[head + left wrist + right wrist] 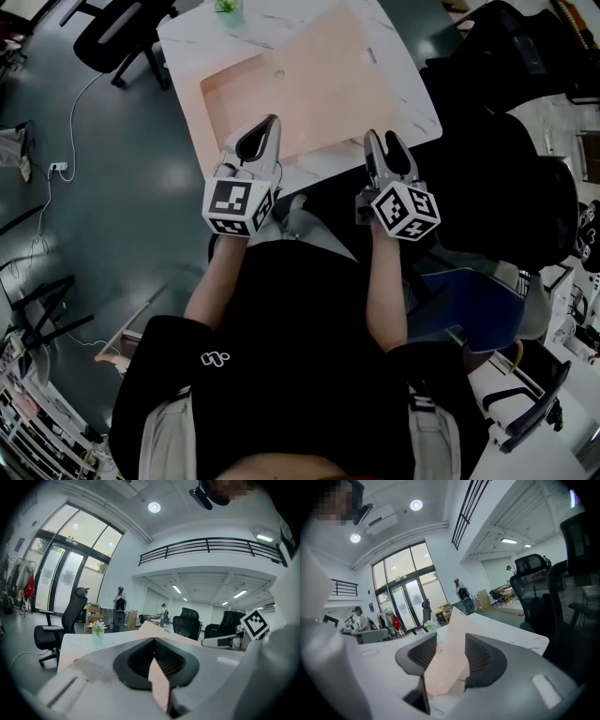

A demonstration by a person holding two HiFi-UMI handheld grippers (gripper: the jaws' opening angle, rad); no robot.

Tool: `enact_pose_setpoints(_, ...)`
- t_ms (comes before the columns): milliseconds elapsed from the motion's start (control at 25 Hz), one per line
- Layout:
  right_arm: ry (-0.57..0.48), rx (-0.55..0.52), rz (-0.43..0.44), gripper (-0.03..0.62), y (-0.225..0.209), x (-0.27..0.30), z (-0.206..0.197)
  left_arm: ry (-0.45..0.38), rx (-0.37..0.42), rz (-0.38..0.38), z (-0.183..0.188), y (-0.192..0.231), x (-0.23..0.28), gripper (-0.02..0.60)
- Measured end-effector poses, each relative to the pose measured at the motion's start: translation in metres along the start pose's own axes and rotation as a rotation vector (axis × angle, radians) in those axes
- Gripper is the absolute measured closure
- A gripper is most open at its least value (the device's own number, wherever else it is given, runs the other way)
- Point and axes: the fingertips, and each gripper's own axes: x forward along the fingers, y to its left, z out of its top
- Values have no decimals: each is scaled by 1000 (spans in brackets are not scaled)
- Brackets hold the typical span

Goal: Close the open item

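Two grippers are held side by side at the near edge of a white worktop (pixel 187 42), on which a flat pink box (pixel 234 98) lies open.

At the far left, a white cable (pixel 70 122) is seen trailing over the dark floor (pixel 112 187), and a black office chair (pixel 112 37) is parked by the worktop's far corner. A small green plant (pixel 226 6) is set near the worktop's far edge, just beyond the box.

The shallow tray of the box is laid towards the left side of the worktop. Its wide lid (pixel 342 80) is spread to the right and is seen from both gripper views as a tilted pink sheet rising to a corner.

The left gripper (pixel 271 127) is placed at the near edge of the box, about where tray and lid meet. Its fingers (pixel 136 660) are brought together, with a thin edge of pink board clamped between the ribbed pads.

The right gripper (pixel 382 139) is placed further right along the lid's near edge. Its fingers (pixel 480 656) are spread wide apart, and the pink lid stands between them without being pinched.

Several black chairs (pixel 506 197) are grouped to the right of the worktop.
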Motion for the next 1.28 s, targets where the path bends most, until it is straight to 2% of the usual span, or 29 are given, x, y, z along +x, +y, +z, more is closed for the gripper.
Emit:
enact_pose_setpoints(360,54,53,-71,395,-42,15,-20,19,20,32,-1,11,-1,583)
enact_pose_setpoints(880,61,69,-24,422,-42,42,-24,69,24,41,-14,21,-6,583)
enact_pose_setpoints(960,51,61,-35,470,-43,43,-23,76,19,42,-18,22,-6,583)
enact_pose_setpoints(1120,36,35,-37,515,-39,43,-17,84,8,54,-23,26,-9,583)
enact_pose_setpoints(1200,32,16,-33,562,-34,42,-14,86,1,64,-25,29,-12,583)
enact_pose_setpoints(1280,30,-4,-22,571,-29,41,-12,88,-8,76,-28,32,-14,583)
